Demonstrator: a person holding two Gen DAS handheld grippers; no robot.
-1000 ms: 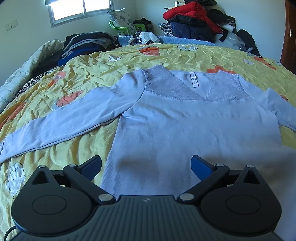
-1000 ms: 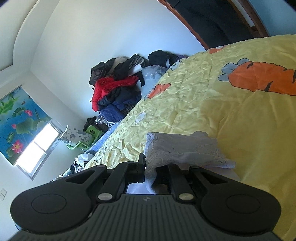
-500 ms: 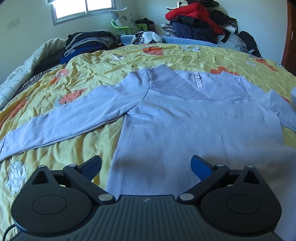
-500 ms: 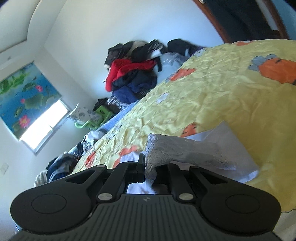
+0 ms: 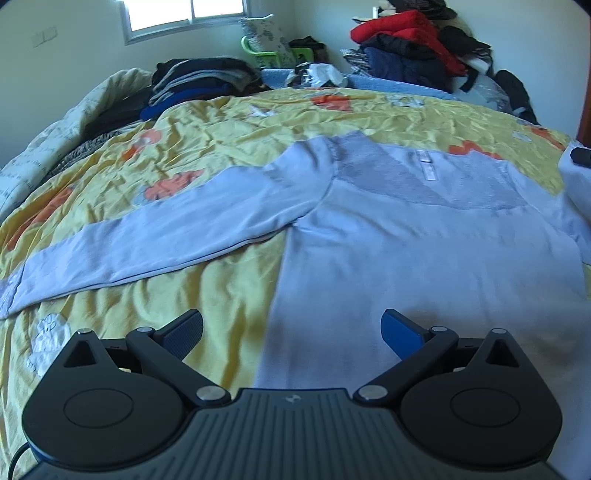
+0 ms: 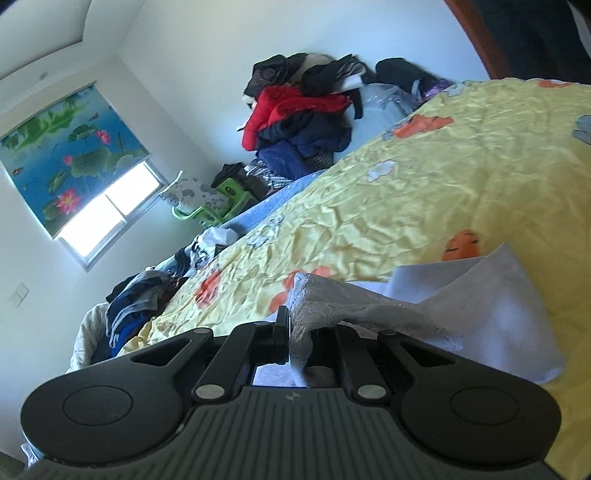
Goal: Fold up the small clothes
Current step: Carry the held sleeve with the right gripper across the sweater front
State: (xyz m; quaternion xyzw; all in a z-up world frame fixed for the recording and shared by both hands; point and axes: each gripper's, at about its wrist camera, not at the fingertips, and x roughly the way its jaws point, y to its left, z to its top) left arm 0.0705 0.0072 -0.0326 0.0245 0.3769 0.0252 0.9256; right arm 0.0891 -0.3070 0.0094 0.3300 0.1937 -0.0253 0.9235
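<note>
A pale blue long-sleeved top (image 5: 424, 251) lies flat on the yellow bedspread (image 5: 207, 155), neck away from me, its left sleeve (image 5: 155, 243) stretched out to the left. My left gripper (image 5: 291, 332) is open and empty, low over the top's bottom hem. My right gripper (image 6: 299, 336) is shut on the lace cuff of the right sleeve (image 6: 369, 306) and holds it lifted off the bed. The lifted sleeve and a dark bit of the right gripper show at the right edge of the left wrist view (image 5: 576, 177).
A pile of red and dark clothes (image 5: 410, 48) sits at the far right of the bed, also in the right wrist view (image 6: 299, 114). Folded dark clothes (image 5: 199, 81) lie at the far left. A green chair (image 5: 269, 51) stands under the window. A wooden door (image 6: 517, 33) is at right.
My right gripper has carried the sleeve cuff leftward over the bed, swinging its view toward the window. My left gripper stayed open and drifted slightly left over the hem.
</note>
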